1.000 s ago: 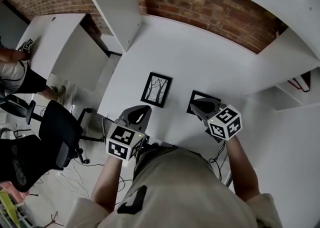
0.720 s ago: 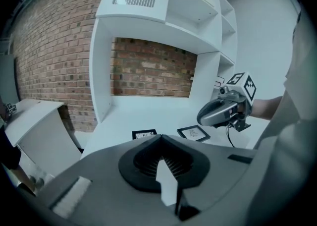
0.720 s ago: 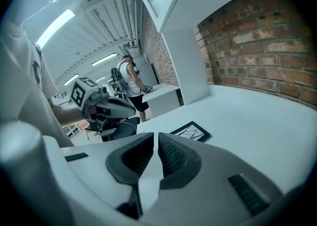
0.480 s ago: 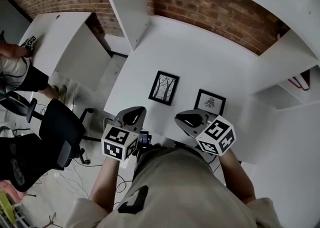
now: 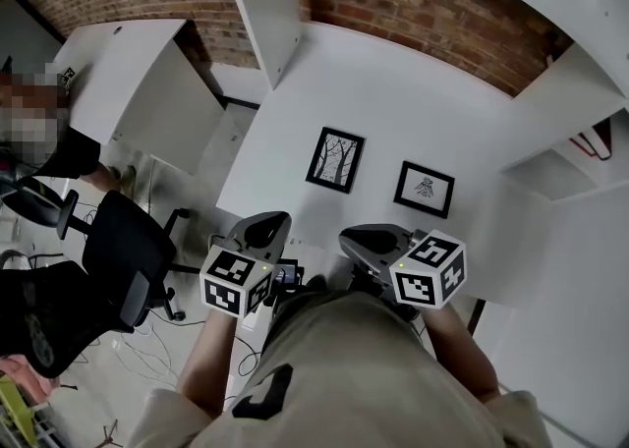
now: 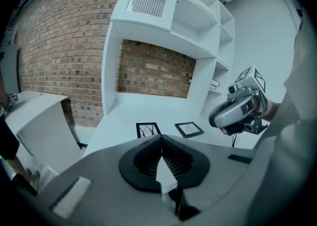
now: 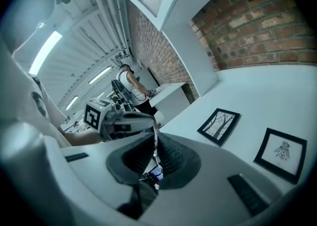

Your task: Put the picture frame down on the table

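Right gripper (image 5: pixel 356 238) pulled back, jaws closed and empty; left gripper (image 5: pixel 263 228) likewise. Small picture frame (image 5: pixel 425 189) lies flat on the table (image 5: pixel 393 102), ahead, nearer the right.

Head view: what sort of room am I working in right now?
Likely an office or studio workspace: a white desk with built-in shelving against a red brick wall, with a black swivel office chair beside it.
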